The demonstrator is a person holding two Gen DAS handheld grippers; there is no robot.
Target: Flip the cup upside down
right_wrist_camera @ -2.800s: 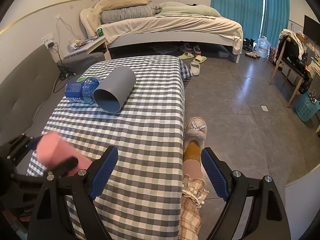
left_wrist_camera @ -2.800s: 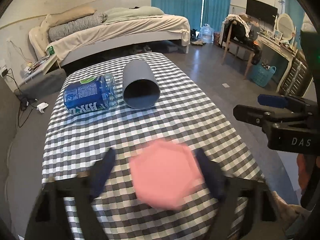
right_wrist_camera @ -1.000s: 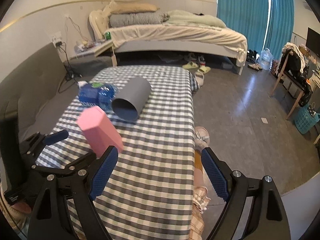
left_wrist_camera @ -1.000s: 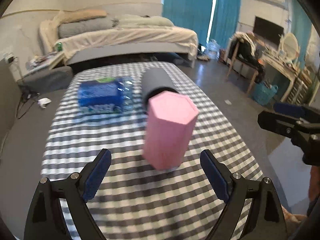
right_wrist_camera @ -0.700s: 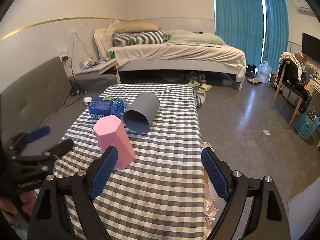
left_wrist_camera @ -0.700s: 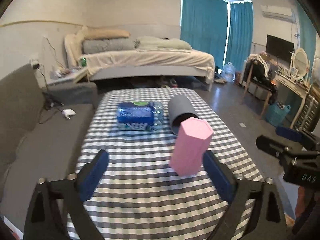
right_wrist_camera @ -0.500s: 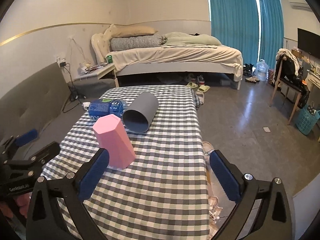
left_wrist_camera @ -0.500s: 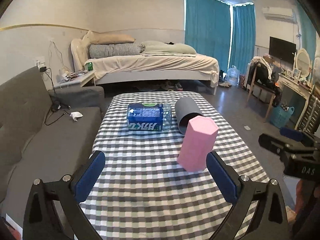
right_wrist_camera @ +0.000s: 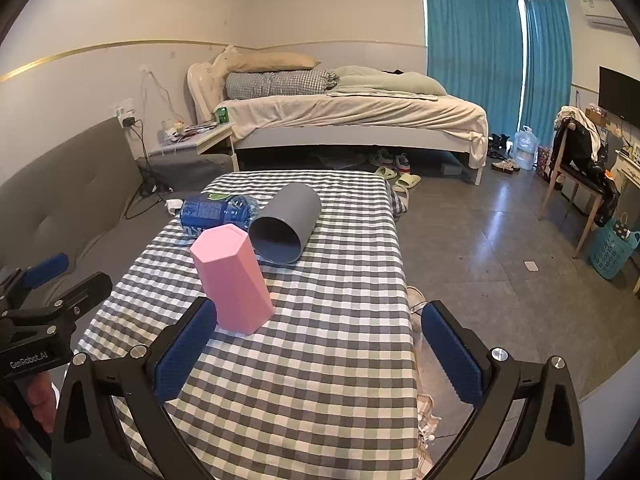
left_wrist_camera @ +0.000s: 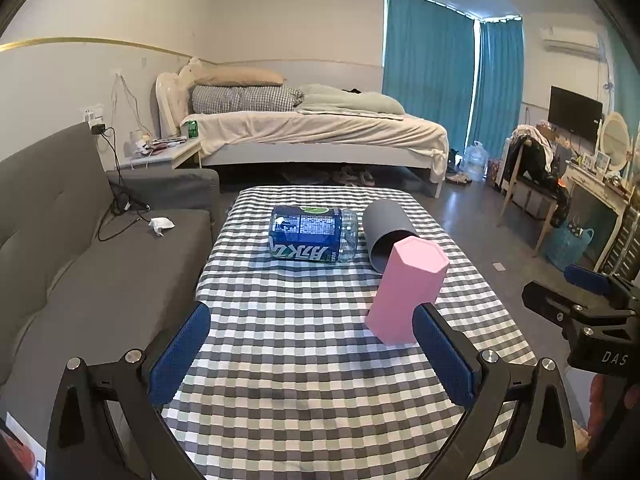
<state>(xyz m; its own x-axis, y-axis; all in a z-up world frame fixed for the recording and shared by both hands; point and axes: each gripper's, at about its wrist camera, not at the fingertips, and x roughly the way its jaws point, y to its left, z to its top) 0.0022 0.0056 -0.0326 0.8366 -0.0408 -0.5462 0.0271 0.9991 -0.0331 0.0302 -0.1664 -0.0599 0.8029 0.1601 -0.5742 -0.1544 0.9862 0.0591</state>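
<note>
A pink hexagonal cup (left_wrist_camera: 405, 292) stands on the checkered table (left_wrist_camera: 304, 344) with its closed base up; it also shows in the right wrist view (right_wrist_camera: 232, 278). My left gripper (left_wrist_camera: 312, 354) is open and empty, pulled back above the table's near end, with the cup just beyond its right finger. My right gripper (right_wrist_camera: 316, 354) is open and empty, pulled back over the table's right side, with the cup by its left finger. Each gripper shows at the edge of the other's view.
A grey cup (left_wrist_camera: 386, 232) lies on its side next to a blue-labelled bottle (left_wrist_camera: 312, 238), also on its side, at the table's far half. A grey sofa (left_wrist_camera: 72, 248) runs along the table's left. A bed (left_wrist_camera: 312, 136) stands behind; bare floor lies to the right.
The left gripper let go of the pink cup, which now stands base up on the table. Both grippers have drawn back and up, away from it.
</note>
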